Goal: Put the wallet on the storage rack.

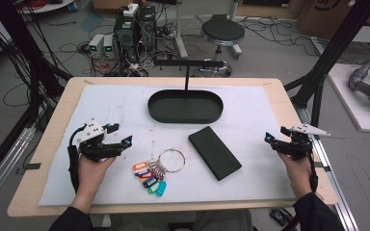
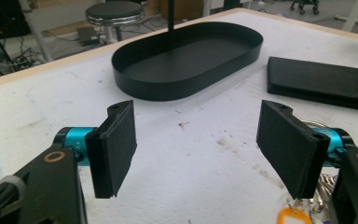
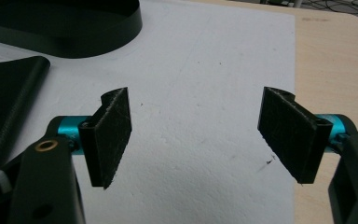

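A bunch of keys with coloured tags (image 1: 150,177) on a metal ring (image 1: 172,160) lies near the front of the white mat (image 1: 250,110). To its right lies a flat black case (image 1: 215,152), at an angle. A black oval tray (image 1: 185,106) with a T-shaped stand (image 1: 188,65) sits at the back. My left gripper (image 1: 120,135) hovers left of the keys, open and empty; its own view shows the tray (image 2: 186,58), the case (image 2: 324,81) and an orange tag (image 2: 291,215). My right gripper (image 1: 275,140) is open and empty near the mat's right edge (image 3: 292,98).
The mat covers most of a wooden table (image 1: 48,149). Beyond the far edge stand a round stool (image 1: 222,32), computer boxes (image 1: 135,26) and loose cables on the floor. Black frame posts (image 1: 337,43) rise at both sides.
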